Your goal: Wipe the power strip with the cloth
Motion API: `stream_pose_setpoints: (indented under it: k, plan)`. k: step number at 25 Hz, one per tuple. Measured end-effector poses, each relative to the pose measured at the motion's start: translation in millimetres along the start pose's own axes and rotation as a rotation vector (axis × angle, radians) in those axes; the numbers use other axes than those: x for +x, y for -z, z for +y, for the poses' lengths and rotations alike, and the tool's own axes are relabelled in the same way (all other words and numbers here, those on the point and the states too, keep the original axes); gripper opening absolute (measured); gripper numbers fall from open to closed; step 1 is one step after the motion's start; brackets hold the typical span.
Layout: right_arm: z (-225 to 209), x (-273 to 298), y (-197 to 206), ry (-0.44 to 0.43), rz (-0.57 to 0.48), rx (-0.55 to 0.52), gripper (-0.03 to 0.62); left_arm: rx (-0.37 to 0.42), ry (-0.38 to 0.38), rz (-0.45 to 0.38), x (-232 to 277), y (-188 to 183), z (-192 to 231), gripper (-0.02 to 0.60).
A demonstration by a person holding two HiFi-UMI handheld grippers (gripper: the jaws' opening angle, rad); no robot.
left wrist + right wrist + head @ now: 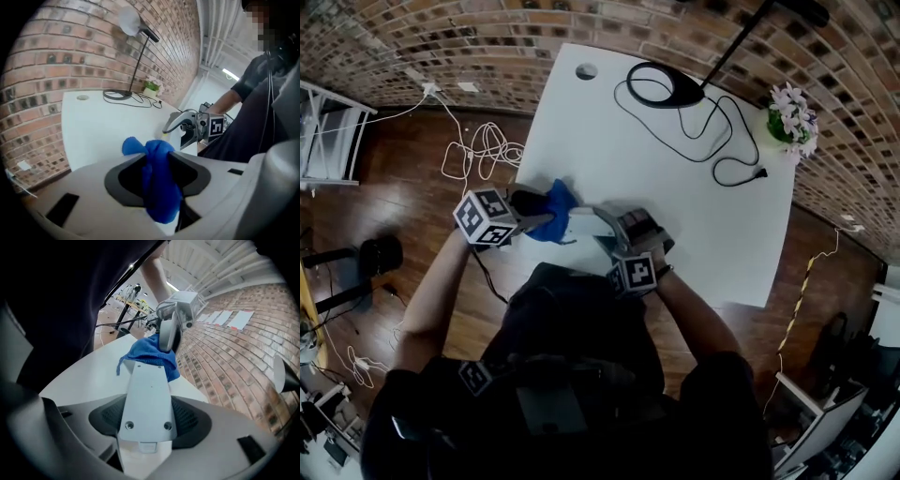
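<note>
Our left tool (539,214) and right tool (598,225) are pale grey shells with black inner pads. Each bears a white cube (487,217) of black square markers. We wear a dark short-sleeved top (572,319).

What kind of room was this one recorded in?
Probably an indoor studio or lab workspace: brick wall behind a white table with a desk lamp, loose cables on the wooden floor.
</note>
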State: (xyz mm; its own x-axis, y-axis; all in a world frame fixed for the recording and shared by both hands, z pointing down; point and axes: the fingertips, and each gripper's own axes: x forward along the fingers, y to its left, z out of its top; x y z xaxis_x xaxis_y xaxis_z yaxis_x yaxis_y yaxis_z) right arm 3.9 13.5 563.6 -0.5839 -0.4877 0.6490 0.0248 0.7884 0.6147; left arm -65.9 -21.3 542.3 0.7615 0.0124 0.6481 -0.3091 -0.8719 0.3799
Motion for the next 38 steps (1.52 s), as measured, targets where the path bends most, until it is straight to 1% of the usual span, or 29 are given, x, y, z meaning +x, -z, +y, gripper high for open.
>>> stream_pose_setpoints:
  k: [2,4,6,8,10,12,14,16,18,21,22,23,25,27,28,29,30,31,33,35,38]
  plan:
    - [0.5,-4.0,-0.3,0.002,0.009,-0.042,0.273,0.042,0.081,0.088,11.4,3.9,-9.2,0.224]
    - [1.5,-6.3,-4.9,0.000,0.003,-0.089,0.272,0.116,0.148,0.211,23.6,14.6,-20.2,0.265]
    - [3.4,-6.6,-5.9,-0.006,0.006,-0.108,0.272,0.185,0.188,0.307,35.6,22.6,-27.5,0.270]
    - [4.5,-6.3,-0.8,-0.007,0.027,-0.099,0.272,0.204,0.216,0.345,44.7,24.2,-30.8,0.273]
    - [5.5,-7.1,3.8,-0.006,0.042,-0.084,0.272,0.180,0.244,0.347,49.5,23.7,-33.3,0.271]
    - [7.1,-8.5,5.8,-0.011,0.048,-0.067,0.270,0.169,0.255,0.333,51.2,22.2,-35.9,0.254]
    - [6.9,-8.6,6.3,-0.011,0.053,-0.049,0.273,0.202,0.230,0.313,49.6,19.4,-38.2,0.239]
    - [5.9,-8.1,6.2,-0.018,0.055,-0.001,0.279,0.272,0.174,0.295,45.1,13.9,-42.3,0.231]
    - [7.9,-10.2,5.3,-0.045,0.042,0.077,0.301,0.391,0.085,0.302,42.3,11.9,-42.0,0.228]
    - [16.0,-20.7,1.7,-0.092,-0.009,0.183,0.314,0.605,-0.046,0.333,45.1,15.5,-38.8,0.224]
    - [17.6,-24.2,2.7,-0.094,-0.029,0.235,0.315,0.659,-0.083,0.328,46.3,15.8,-38.7,0.224]
    - [17.8,-26.2,5.9,-0.089,-0.046,0.306,0.316,0.697,-0.115,0.316,47.0,15.4,-39.2,0.225]
    - [11.7,-27.0,14.0,-0.078,-0.068,0.480,0.316,0.738,-0.161,0.285,46.8,14.5,-40.4,0.227]
    - [6.0,-22.7,19.3,-0.106,-0.076,0.630,0.316,0.746,-0.179,0.262,46.6,16.4,-41.6,0.232]
    - [7.3,-19.3,19.8,-0.138,-0.080,0.673,0.306,0.734,-0.182,0.248,46.7,17.2,-42.3,0.237]
    - [10.2,-16.4,18.5,-0.168,-0.086,0.689,0.271,0.711,-0.189,0.232,46.2,17.1,-42.4,0.242]
    - [12.7,-14.8,16.5,-0.182,-0.092,0.686,0.235,0.679,-0.201,0.212,44.5,15.8,-41.7,0.247]
    - [14.0,-14.1,14.8,-0.177,-0.095,0.674,0.236,0.637,-0.220,0.187,41.1,13.2,-40.5,0.247]
    - [15.0,-14.0,13.0,-0.139,-0.098,0.642,0.233,0.529,-0.268,0.118,29.9,5.8,-37.9,0.244]
    - [18.0,-16.2,11.9,-0.092,-0.085,0.574,0.230,0.440,-0.304,0.060,21.2,2.4,-38.4,0.227]
    - [19.8,-20.9,7.8,-0.044,-0.055,0.490,0.207,0.389,-0.328,0.007,14.4,4.6,-44.1,0.215]
